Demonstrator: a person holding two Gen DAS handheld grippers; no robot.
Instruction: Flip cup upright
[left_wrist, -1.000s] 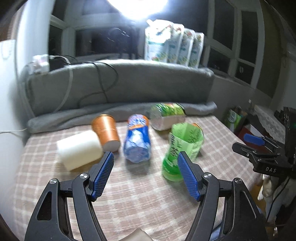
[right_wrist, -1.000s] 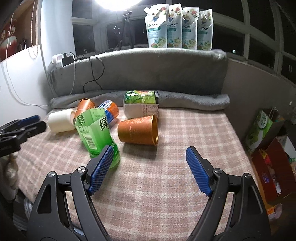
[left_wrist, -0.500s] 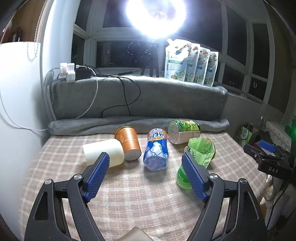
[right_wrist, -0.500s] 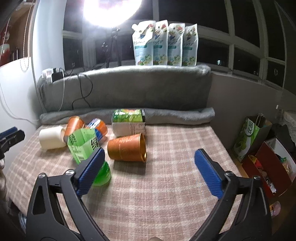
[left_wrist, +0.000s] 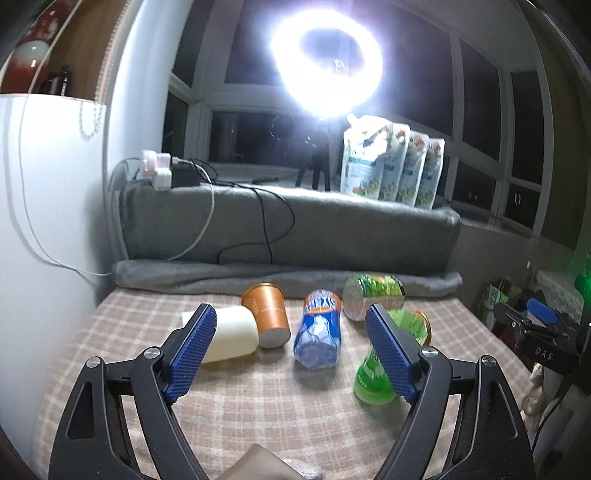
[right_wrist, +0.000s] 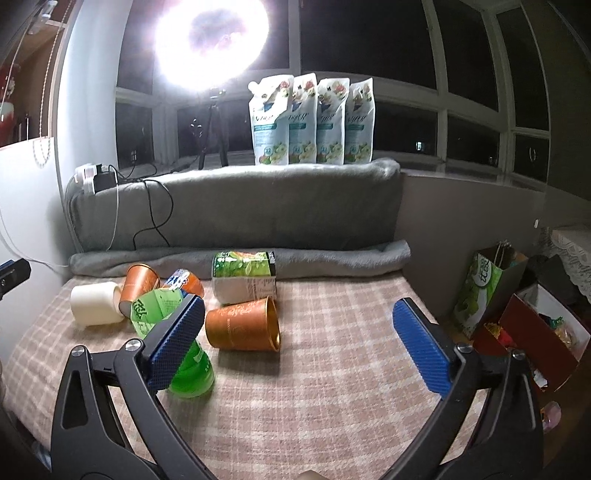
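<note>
Several cups lie on their sides on a checked cloth (right_wrist: 332, 387). In the right wrist view an orange cup (right_wrist: 242, 325) lies mouth to the right, just ahead of my open right gripper (right_wrist: 295, 343). A green cup (right_wrist: 162, 314) lies behind its left finger. A white cup (right_wrist: 94, 302), a second orange cup (right_wrist: 138, 280) and a blue and orange cup (right_wrist: 183, 280) lie farther left. In the left wrist view my open, empty left gripper (left_wrist: 291, 354) hovers before the white cup (left_wrist: 231, 334), orange cup (left_wrist: 267, 314), blue cup (left_wrist: 319, 334) and green cup (left_wrist: 384, 350).
A green-labelled container (right_wrist: 243, 278) lies on its side by a rolled grey blanket (right_wrist: 240, 254). A grey padded backrest (right_wrist: 236, 206) carries cables and several pouches (right_wrist: 314, 118). A bright ring light (right_wrist: 210, 40) glares above. Boxes and bags (right_wrist: 517, 317) stand beyond the right edge.
Both grippers have pulled back and tilted up, so the cups look smaller and lower in view and the ring light shows. Both stay open and empty. The cups have not moved.
</note>
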